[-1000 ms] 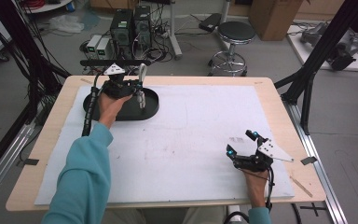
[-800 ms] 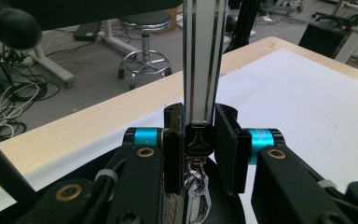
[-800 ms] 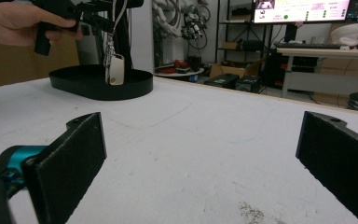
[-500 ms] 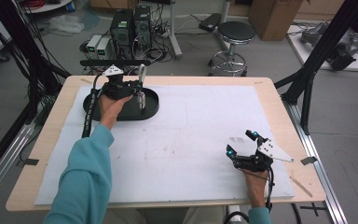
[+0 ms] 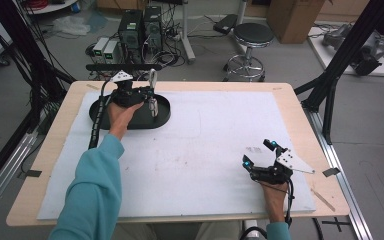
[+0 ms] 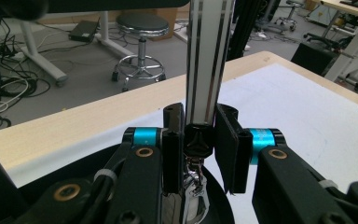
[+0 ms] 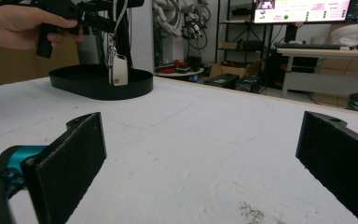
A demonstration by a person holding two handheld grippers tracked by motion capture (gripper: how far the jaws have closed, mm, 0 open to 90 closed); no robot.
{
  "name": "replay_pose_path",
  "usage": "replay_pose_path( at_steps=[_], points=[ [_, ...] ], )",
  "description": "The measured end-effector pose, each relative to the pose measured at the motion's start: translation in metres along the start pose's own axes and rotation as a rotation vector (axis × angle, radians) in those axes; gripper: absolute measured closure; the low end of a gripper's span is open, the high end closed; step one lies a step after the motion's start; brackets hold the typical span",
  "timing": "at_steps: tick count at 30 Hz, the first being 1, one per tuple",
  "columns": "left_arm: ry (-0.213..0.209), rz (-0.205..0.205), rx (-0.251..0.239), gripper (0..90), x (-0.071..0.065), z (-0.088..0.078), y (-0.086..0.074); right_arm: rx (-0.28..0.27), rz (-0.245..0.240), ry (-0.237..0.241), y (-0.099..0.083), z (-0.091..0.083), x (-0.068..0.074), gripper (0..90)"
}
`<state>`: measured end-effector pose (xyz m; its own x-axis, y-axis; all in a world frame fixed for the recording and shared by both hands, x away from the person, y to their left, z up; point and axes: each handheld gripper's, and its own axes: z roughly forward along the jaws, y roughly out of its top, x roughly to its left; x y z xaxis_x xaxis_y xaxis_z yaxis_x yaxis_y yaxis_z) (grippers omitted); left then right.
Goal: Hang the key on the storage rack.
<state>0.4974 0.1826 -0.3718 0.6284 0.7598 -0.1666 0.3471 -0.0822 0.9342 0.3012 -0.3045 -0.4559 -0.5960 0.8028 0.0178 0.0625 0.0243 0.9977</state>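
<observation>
Cream plastic key fob on a silver carabiner keyring (image 5: 153,102), hanging just above the black oval tray (image 5: 162,120), pinched at its black clip by the left gripper (image 6: 199,140). Judged mid-lift or mid-lowering; next, a steady hold or a release over the tray. Right gripper (image 7: 200,154) wide open, well apart from the tray. Monitor text probably unreadable.

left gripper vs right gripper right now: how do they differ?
The left gripper is shut on a lanyard with keys; the right gripper is open, with nothing between its jaws. The left is held up above the black oval tray at the table's far left; the right sits low over the white mat at the near right. Both have black jaws with blue fittings.
</observation>
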Motion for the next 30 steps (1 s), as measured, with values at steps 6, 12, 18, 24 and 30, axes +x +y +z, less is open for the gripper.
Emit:
replay_pose_path(
  at_steps=[6, 12, 18, 24, 30],
  points=[
    [0.018, -0.01, -0.009, 72.1, -0.0017, 0.0019, -0.0016, 0.002, 0.0, -0.001, 0.0001, -0.0001, 0.0004, 0.8],
    [0.054, -0.041, -0.019, 73.8, -0.0002, 0.0021, -0.0044, 0.002, -0.001, -0.002, 0.0, -0.0001, 0.0004, 0.8],
    [0.058, -0.026, -0.013, 74.5, -0.0023, 0.0042, -0.0055, -0.001, -0.001, -0.001, 0.0, 0.0, 0.0, 0.8],
    [0.06, -0.016, -0.01, 70.3, -0.0043, 0.0062, -0.0061, 0.0, -0.001, -0.002, 0.0, 0.0, 0.0001, 0.8],
    [0.057, 0.06, -0.005, 36.1, -0.0091, 0.0038, -0.0068, 0.002, 0.0, -0.001, 0.0, -0.0002, 0.0004, 0.8]
  ],
)
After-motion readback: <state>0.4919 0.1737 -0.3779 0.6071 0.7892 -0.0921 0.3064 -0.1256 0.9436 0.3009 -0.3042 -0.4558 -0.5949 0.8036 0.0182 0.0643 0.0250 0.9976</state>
